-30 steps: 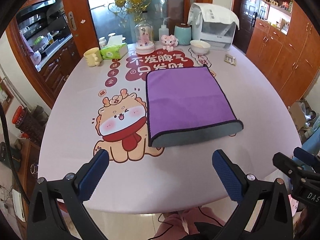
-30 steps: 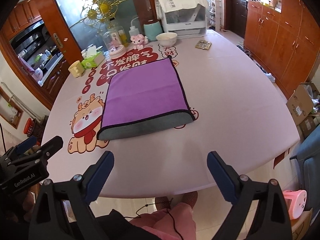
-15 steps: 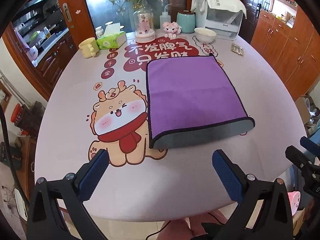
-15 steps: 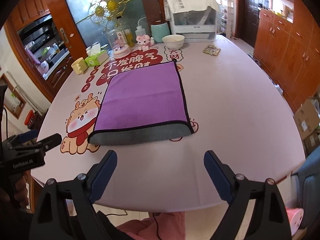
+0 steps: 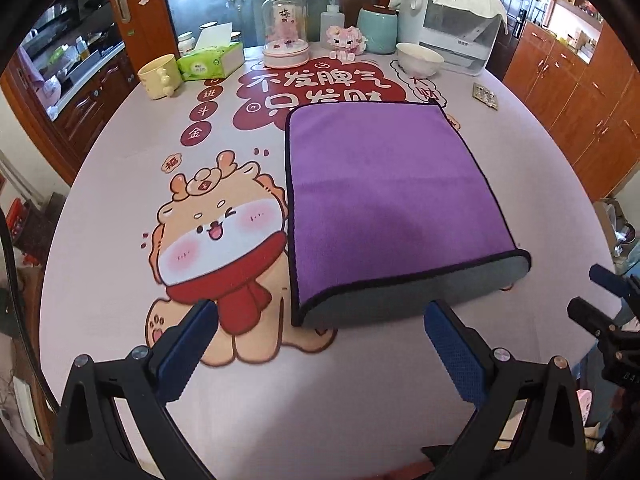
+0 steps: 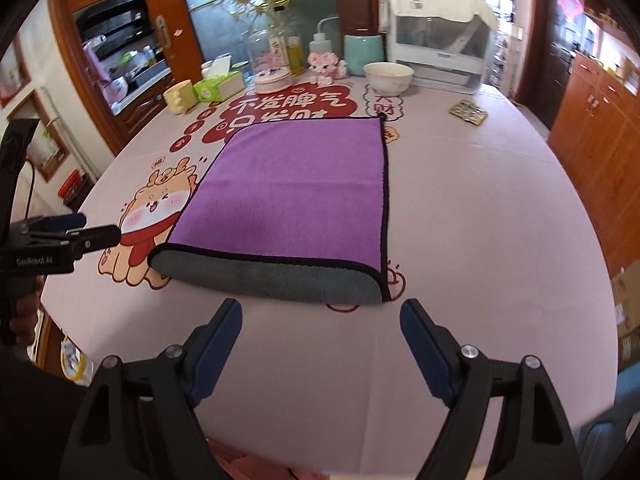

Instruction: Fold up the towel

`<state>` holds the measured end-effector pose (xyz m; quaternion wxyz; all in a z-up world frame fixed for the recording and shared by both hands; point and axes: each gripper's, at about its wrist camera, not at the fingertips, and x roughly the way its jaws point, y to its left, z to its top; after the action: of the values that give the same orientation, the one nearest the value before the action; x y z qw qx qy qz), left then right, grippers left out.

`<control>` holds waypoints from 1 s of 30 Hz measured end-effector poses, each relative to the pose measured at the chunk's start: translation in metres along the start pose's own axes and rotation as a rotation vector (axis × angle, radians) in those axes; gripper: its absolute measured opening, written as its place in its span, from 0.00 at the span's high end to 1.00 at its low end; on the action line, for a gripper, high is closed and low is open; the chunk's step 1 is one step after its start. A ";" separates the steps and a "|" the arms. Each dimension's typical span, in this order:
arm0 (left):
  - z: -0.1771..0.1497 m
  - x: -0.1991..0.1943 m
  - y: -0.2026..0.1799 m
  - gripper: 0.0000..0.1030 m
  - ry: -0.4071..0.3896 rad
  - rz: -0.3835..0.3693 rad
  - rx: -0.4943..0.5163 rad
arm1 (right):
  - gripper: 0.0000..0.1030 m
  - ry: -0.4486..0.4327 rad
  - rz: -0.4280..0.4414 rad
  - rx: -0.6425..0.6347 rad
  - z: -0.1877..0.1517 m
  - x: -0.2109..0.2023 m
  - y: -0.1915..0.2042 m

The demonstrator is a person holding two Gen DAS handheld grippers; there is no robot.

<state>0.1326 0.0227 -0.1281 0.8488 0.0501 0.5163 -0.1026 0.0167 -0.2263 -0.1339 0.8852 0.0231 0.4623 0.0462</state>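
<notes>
A purple towel point(image 5: 392, 196) with a grey underside lies folded in half on the table, its rounded grey fold facing me; it also shows in the right wrist view point(image 6: 296, 196). My left gripper point(image 5: 320, 344) is open and empty, just short of the fold's left part. My right gripper point(image 6: 320, 340) is open and empty, just short of the fold's right part. Each gripper shows at the edge of the other's view, the right one in the left wrist view point(image 5: 608, 312) and the left one in the right wrist view point(image 6: 60, 240).
The table point(image 5: 120, 184) has a pink printed cloth with a cartoon animal point(image 5: 216, 248). At the far edge stand a yellow mug point(image 5: 160, 76), tissue box point(image 5: 210, 60), glass dome point(image 5: 285, 28), squeeze bottle point(image 5: 332, 26), teal jar point(image 5: 378, 30), bowl point(image 5: 420, 60) and white appliance point(image 5: 452, 16). Wooden cabinets point(image 5: 580, 92) stand right.
Both grippers have moved forward over the table toward the towel's folded edge, which now looks larger and closer. Both stay open.
</notes>
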 end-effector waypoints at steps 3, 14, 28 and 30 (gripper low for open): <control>0.003 0.010 0.000 0.01 -0.003 -0.008 0.016 | 0.25 0.008 0.006 -0.031 0.003 0.011 -0.004; 0.014 0.059 -0.001 0.03 0.059 -0.029 0.043 | 0.36 0.089 0.014 -0.122 0.010 0.056 -0.023; 0.021 0.102 0.002 0.17 0.188 -0.095 0.019 | 0.52 0.168 0.055 -0.142 0.021 0.095 -0.038; 0.020 0.105 0.001 0.18 0.205 -0.109 0.018 | 0.54 0.178 0.065 -0.143 0.022 0.098 -0.039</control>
<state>0.1966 0.0073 -0.2119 0.7843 0.0399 0.6012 -0.1476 0.0924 -0.2547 -0.2048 0.8380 -0.0293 0.5338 0.1094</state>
